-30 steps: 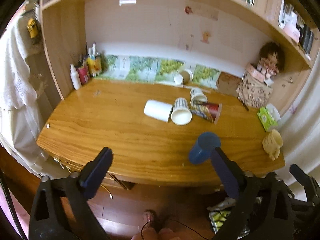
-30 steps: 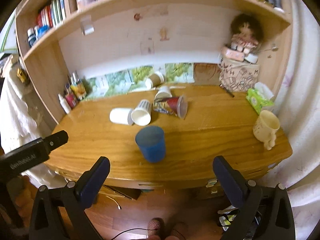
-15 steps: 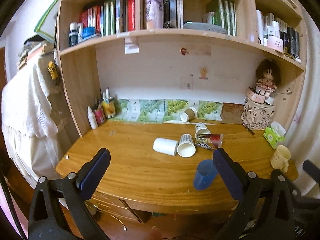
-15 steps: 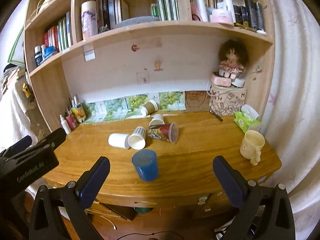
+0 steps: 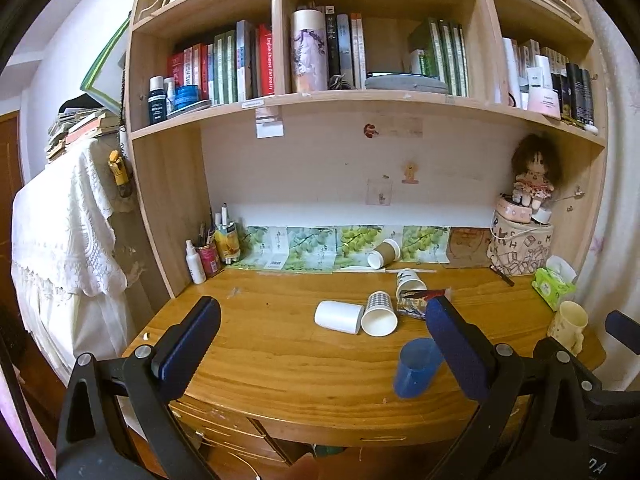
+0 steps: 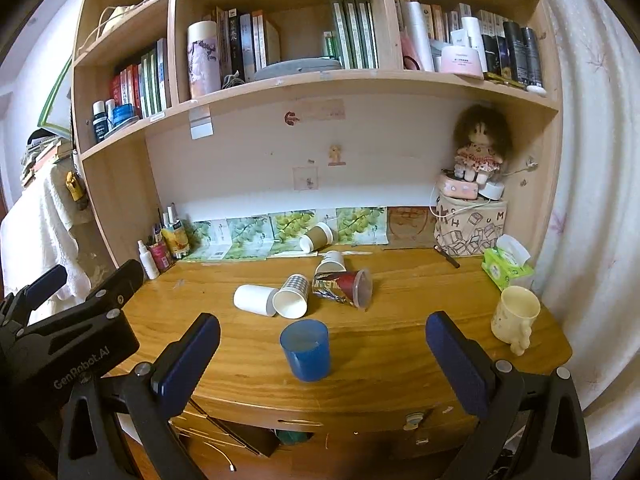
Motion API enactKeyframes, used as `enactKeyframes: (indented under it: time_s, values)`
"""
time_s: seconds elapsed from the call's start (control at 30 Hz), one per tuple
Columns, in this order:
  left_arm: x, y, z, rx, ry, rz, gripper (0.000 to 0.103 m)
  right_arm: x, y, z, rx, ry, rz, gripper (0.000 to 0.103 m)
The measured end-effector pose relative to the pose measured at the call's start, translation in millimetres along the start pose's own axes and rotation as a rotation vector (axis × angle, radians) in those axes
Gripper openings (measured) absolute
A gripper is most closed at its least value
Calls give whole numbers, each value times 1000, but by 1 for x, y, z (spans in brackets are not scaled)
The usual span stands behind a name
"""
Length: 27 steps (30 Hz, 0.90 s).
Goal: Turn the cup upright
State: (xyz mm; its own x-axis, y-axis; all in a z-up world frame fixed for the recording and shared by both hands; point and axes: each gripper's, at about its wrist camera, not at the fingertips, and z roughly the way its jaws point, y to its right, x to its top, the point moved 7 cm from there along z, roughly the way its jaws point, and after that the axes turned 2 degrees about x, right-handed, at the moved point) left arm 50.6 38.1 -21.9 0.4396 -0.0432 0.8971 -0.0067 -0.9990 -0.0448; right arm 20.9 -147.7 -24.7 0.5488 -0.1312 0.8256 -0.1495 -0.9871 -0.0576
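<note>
A blue plastic cup (image 6: pixel 306 350) stands upright, mouth up, near the front edge of the wooden desk (image 6: pixel 400 312). It also shows in the left wrist view (image 5: pixel 414 368), partly behind a finger. Behind it several cups lie on their sides: a white cup (image 6: pixel 253 299), a checked paper cup (image 6: pixel 293 296), a red clear-rimmed cup (image 6: pixel 348 286), a white printed cup (image 6: pixel 331 262) and a brown paper cup (image 6: pixel 316 237). My left gripper (image 5: pixel 320 344) and right gripper (image 6: pixel 320 350) are both open, empty and held back from the desk's front edge.
A cream mug (image 6: pixel 514 316) stands at the desk's right front corner. A green tissue pack (image 6: pixel 506 264), a patterned box with a doll (image 6: pixel 470 224) and bottles at the back left (image 6: pixel 160 250) line the desk. Bookshelves hang overhead.
Both grippers have drawn back and tilted upward, so the shelves come into view. The blue cup stands where it was and the lying cups have not moved.
</note>
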Motion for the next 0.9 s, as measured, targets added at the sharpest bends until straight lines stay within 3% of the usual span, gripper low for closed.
enactKeyframes:
  time_s: [0.9]
  values:
    - [-2,-6,4,-18,-14,-7,103,-8,1,3,-34,-21,25,103]
